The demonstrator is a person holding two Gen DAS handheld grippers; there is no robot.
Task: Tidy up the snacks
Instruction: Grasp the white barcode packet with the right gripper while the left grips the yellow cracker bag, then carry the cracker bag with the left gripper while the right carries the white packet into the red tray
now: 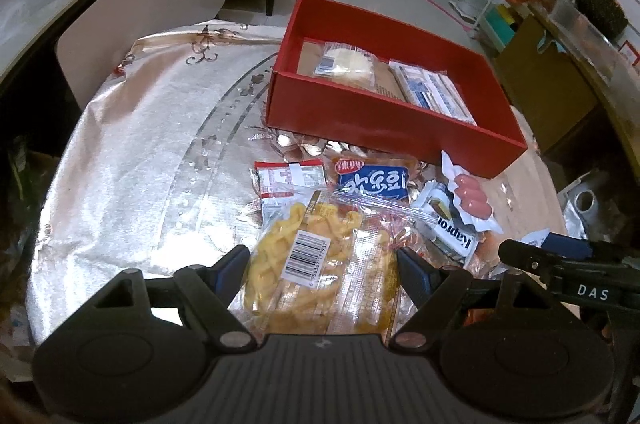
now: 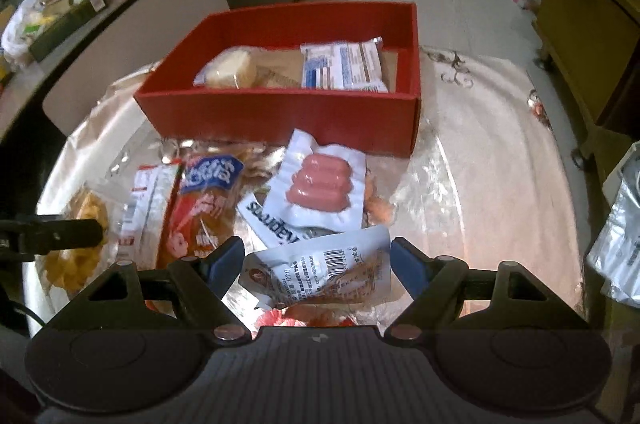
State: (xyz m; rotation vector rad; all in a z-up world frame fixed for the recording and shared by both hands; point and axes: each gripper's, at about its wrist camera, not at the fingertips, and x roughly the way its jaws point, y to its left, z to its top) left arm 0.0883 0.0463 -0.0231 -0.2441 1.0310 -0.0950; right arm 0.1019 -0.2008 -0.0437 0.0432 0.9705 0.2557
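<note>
Snacks heaped just ahead of both tongs, short of the red box point(image 1: 384, 120), which already holds a pale bun pack point(image 1: 348, 64) and a blue-striped wrapper point(image 1: 432, 92). Yellow crisps bag point(image 1: 320, 264) lying between the spread fingers of the left tongs point(image 1: 320, 256), jaws released and clenched on nothing; white barcode pouch point(image 2: 320, 272) lying likewise between the fingers of the right tongs point(image 2: 318, 256), also released. Best handled one bag per tong: lower until both finger pads straddle a bag edge or a crumpled fold, then close gently, since thin slippery film probably slides out of a flat pinch and crisps likely crush under a hard one. Worth lifting straight up to avoid dragging neighbours, namely the sausage pack point(image 2: 320, 186) resting on the white labelled pack point(image 2: 276, 224) just beyond the right tongs, and the blue-and-orange bag point(image 1: 372, 180) and red-and-white packet point(image 1: 288, 180) just beyond the left. Free floor in the box appears to remain on its near side. Both tongs held low and tilted down toward the shiny tablecloth point(image 1: 140, 152), side by side, right tongs' finger showing just to the right of the left tongs, pointing toward the box.
</note>
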